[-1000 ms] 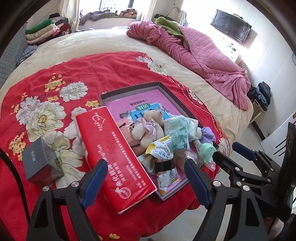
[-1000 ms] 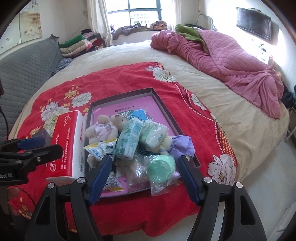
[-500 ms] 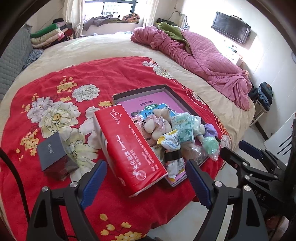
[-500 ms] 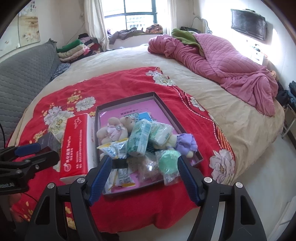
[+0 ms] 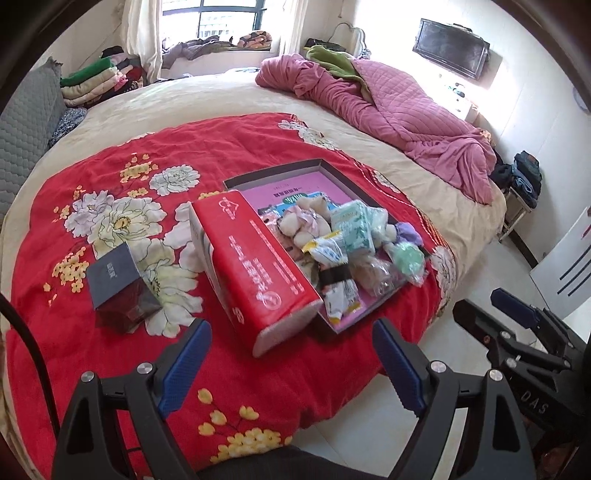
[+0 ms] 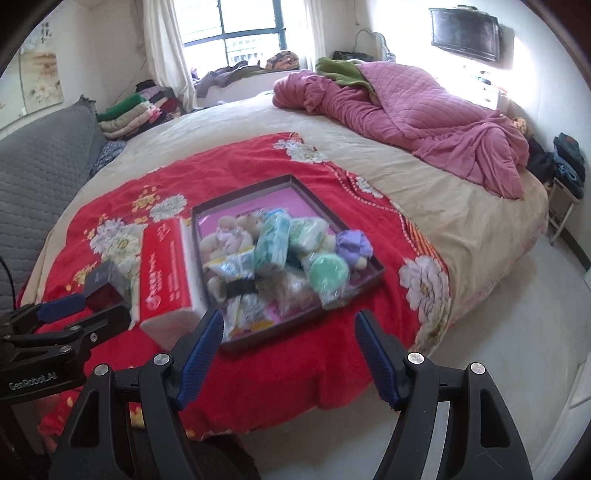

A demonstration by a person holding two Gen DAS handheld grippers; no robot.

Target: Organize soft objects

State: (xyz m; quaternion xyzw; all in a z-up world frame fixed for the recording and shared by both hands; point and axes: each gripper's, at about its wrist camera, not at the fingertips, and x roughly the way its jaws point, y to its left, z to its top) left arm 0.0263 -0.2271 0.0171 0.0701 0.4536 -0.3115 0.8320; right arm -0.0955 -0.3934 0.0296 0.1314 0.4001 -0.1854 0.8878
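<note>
A dark shallow box (image 5: 321, 164) with a pink bottom lies on the red flowered blanket (image 5: 110, 166). It holds a pale plush bear (image 5: 299, 221), tissue packs (image 5: 351, 225), snack packets (image 5: 332, 254), a purple plush (image 5: 408, 234) and a bagged green puff (image 5: 406, 258). A long red tissue pack (image 5: 251, 266) leans on the box's left rim. A small dark grey box (image 5: 114, 273) lies further left. My left gripper (image 5: 290, 328) hangs open and empty, short of the red pack. My right gripper (image 6: 289, 317) hangs open and empty before the box (image 6: 325, 206), above the bed's edge.
A crumpled pink quilt (image 5: 406, 110) covers the bed's far right. Folded clothes (image 5: 96, 81) are stacked at the back left beside a grey quilted sofa (image 6: 37, 166). A television (image 6: 465, 33) hangs on the right wall. Pale floor (image 6: 517, 332) runs along the bed's near and right sides.
Both grippers have drawn back from the bed and risen a little, so the box and red pack sit farther off. Nothing on the blanket has moved.
</note>
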